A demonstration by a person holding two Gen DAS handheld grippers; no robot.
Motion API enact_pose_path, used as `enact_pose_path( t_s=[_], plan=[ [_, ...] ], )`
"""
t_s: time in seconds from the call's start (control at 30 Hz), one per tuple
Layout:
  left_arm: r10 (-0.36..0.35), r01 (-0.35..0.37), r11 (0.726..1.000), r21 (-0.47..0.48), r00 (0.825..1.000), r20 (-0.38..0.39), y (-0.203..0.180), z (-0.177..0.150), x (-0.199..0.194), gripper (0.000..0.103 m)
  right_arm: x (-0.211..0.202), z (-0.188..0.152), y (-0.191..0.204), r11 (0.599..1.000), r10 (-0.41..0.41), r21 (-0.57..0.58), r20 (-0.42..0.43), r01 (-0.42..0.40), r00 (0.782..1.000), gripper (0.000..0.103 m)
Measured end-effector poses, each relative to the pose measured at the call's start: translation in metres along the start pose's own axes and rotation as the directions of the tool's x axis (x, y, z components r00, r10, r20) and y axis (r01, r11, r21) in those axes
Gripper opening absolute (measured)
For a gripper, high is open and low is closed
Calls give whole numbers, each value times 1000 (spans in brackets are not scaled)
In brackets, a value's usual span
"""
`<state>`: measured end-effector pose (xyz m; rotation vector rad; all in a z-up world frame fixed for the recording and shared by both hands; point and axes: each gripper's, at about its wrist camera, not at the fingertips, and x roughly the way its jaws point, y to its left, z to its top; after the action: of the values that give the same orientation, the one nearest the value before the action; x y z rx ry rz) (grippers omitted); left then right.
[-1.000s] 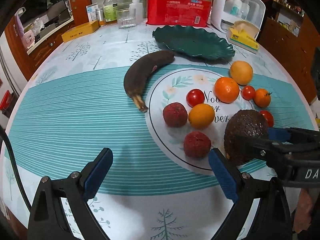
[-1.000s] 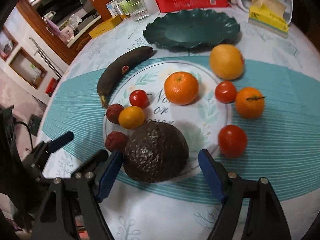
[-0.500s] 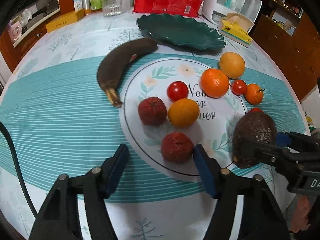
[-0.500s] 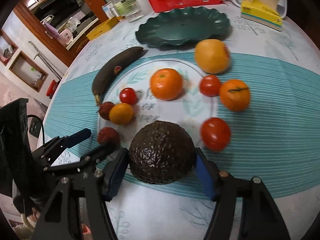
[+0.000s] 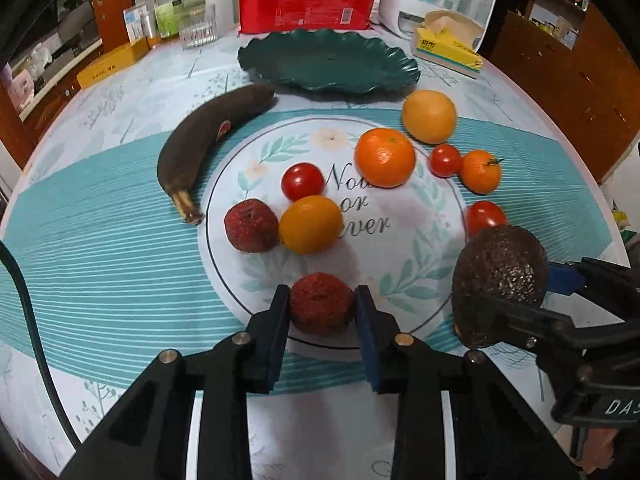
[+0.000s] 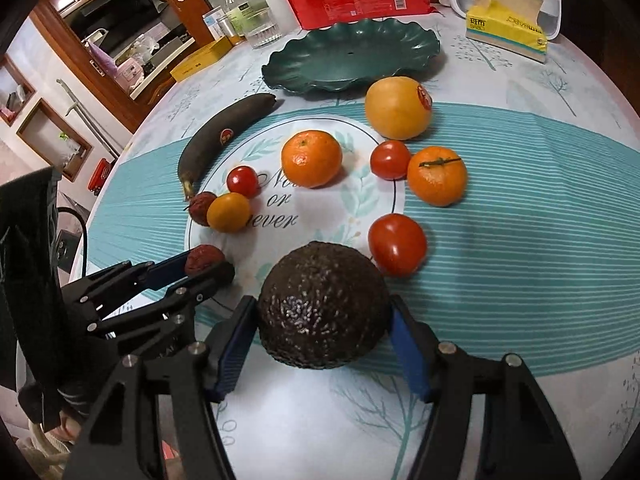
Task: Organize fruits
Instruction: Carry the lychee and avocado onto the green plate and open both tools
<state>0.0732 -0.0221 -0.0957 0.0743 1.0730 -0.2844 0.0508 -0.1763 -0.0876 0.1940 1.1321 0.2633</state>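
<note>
Here the left tongs [image 5: 322, 308] are seen closed on a small rough red fruit, a lychee [image 5: 321, 303] by its look, their jaws having just been closing until the blue pads meet its two sides. It sits near the front edge of the round printed panel of the table [image 5: 100, 248]. The right tongs [image 6: 322, 322] are clamped across the widest part of a dark pebbled avocado [image 6: 323, 304], just beside a red tomato [image 6: 397, 243].

The lychee is judged light, with a thin brittle shell over soft flesh, so only a gentle squeeze across its middle is called for. The avocado is judged heavier, its bumpy skin offering grip; a ripe one may bruise under pressure, and its weight could make it pivot if held off-centre.

A green scalloped plate [image 5: 328, 65], lying empty at the far side, is taken as the likely destination. Between it and the tongs lie a second lychee [image 5: 251, 226], a yellow-orange fruit [image 5: 310, 224], a mandarin [image 5: 385, 157] and a blackened banana [image 5: 208, 136], so both fruits are best lifted clear and carried over them. The table's near edge is close behind both tongs; open cloth is left on either flank.
</note>
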Motion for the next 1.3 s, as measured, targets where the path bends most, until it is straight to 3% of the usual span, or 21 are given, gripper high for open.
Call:
enact_pose_path(
  t_s=[0.53, 0.77, 1.0, 1.13, 1.3],
  plan=[
    [25, -25, 1000, 0, 987, 156, -9, -12, -82, 30, -47, -20, 16, 996, -36, -78, 88, 43, 995, 65],
    [-8, 12, 1000, -20, 975, 221, -11, -4, -112, 30, -75, -23, 25, 991, -42, -119, 152, 61, 988, 65],
    [20, -24, 1000, 10, 962, 272, -17, 20, -143, 30, -105, -8, 32, 987, -50, -141, 214, 82, 976, 65],
    [48, -61, 998, 26, 937, 347, -17, 49, -174, 30, -138, 17, 37, 977, -77, -167, 286, 129, 955, 65],
    [66, -87, 996, 36, 912, 406, -14, 97, -206, 30, -183, 68, 44, 959, -110, -198, 395, 202, 912, 65]
  ],
)
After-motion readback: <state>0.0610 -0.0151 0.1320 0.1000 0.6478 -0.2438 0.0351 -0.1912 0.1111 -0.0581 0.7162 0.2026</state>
